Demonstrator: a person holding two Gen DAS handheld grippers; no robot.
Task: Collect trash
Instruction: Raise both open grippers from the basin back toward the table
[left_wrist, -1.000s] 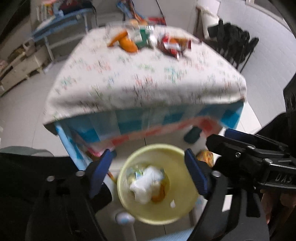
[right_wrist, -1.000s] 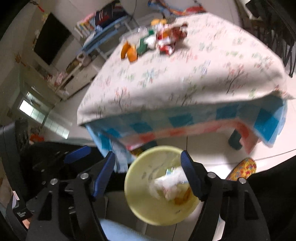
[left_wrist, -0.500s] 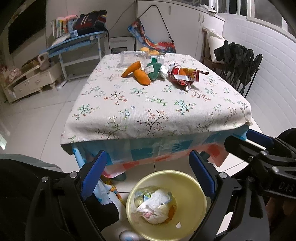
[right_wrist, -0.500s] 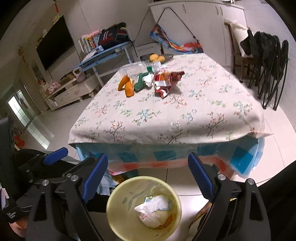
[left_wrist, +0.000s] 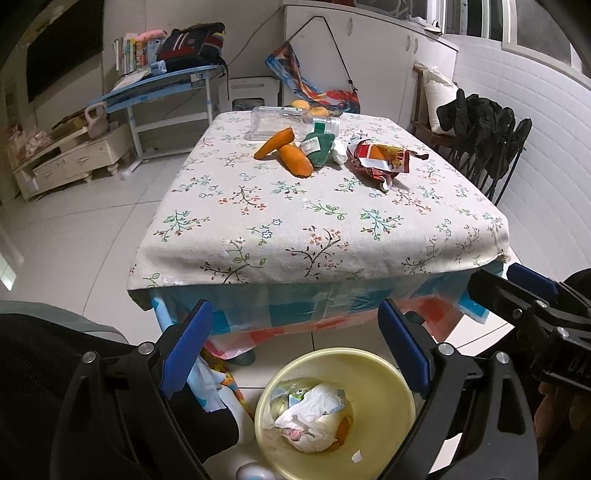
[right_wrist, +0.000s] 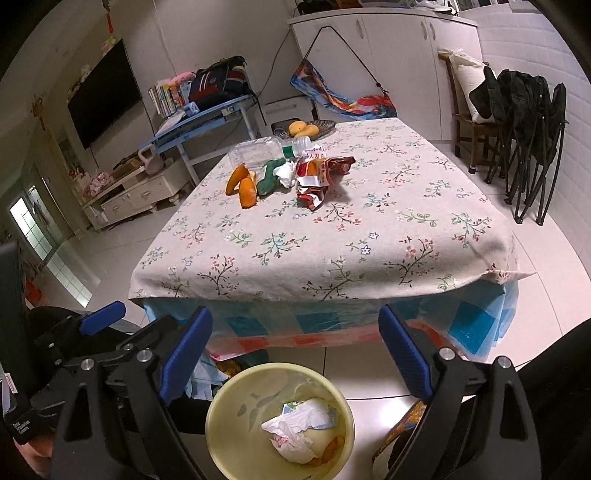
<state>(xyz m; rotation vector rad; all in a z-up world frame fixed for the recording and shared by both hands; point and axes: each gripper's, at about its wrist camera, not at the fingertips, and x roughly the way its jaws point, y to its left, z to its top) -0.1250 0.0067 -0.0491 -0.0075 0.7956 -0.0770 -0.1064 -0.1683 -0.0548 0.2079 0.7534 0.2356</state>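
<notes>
A yellow bin (left_wrist: 384, 373) (right_wrist: 221, 402) stands on the floor before the table and holds crumpled white paper (left_wrist: 314, 410) (right_wrist: 295, 428). On the floral tablecloth (left_wrist: 295, 214) (right_wrist: 332, 236) at the far side lie two orange peels (left_wrist: 291, 155) (right_wrist: 243, 184), a green wrapper (left_wrist: 317, 147) (right_wrist: 269, 177), a white tissue (left_wrist: 338, 151) (right_wrist: 286, 171), a red snack bag (left_wrist: 380, 160) (right_wrist: 317, 173) and a clear plastic bottle (left_wrist: 277, 118) (right_wrist: 258, 149). My left gripper (left_wrist: 295, 347) and right gripper (right_wrist: 295, 350) are both open and empty, above the bin.
A bowl of yellow fruit (right_wrist: 306, 128) sits at the table's far edge. A chair draped with black clothes (right_wrist: 524, 99) stands at the right. A blue desk (left_wrist: 162, 85) and a low cabinet (left_wrist: 74, 158) stand at the left. The floor is white tile.
Both grippers have lifted and tilted up from over the bin, so the table top and its trash now fill the views. Both stay open.
</notes>
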